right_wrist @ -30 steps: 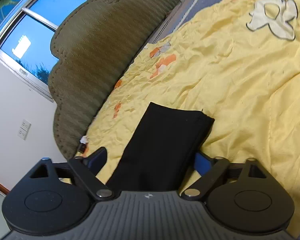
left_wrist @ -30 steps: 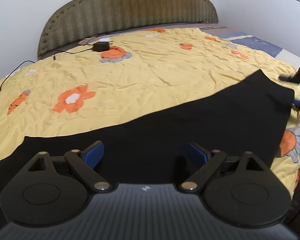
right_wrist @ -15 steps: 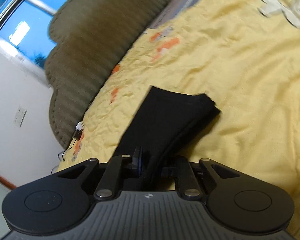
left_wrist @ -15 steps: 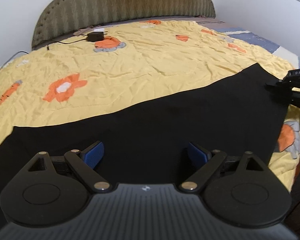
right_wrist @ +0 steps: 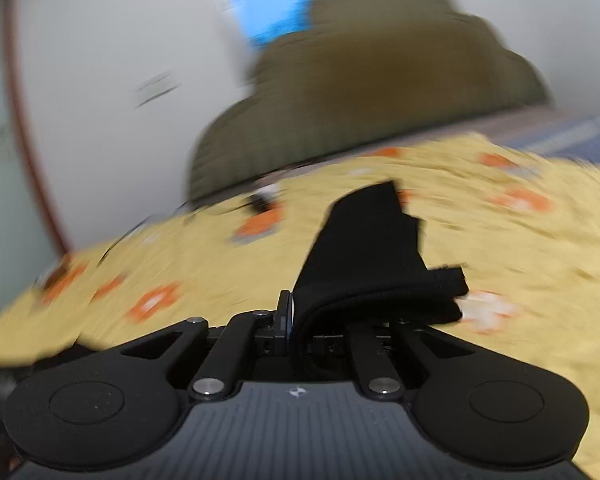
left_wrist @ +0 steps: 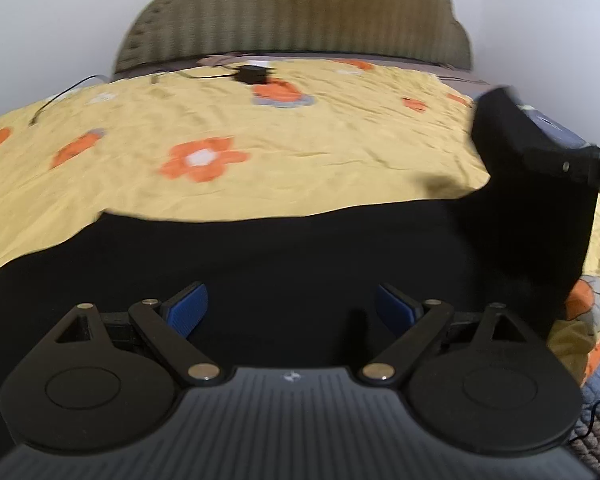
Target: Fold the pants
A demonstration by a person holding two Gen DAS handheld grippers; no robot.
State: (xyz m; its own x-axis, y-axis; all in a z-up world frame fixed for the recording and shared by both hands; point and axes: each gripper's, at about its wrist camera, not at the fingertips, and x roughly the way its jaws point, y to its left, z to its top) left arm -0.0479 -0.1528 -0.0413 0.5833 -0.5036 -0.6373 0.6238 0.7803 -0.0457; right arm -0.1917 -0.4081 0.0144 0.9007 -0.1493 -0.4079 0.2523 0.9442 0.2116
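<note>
Black pants (left_wrist: 300,248) lie stretched across the yellow flowered bedspread (left_wrist: 300,140), their leg end raised off the bed at the right of the left wrist view. Right gripper (right_wrist: 296,312) is clenched on that end, the dark cloth pinched between its jaws and draping over them. Left gripper (left_wrist: 292,308) hangs above the middle of the pants with its blue pads (left_wrist: 188,308) spread wide and nothing between them. An olive headboard (left_wrist: 300,12) stands behind, with a black adapter (left_wrist: 252,74) and its cable near it.
</note>
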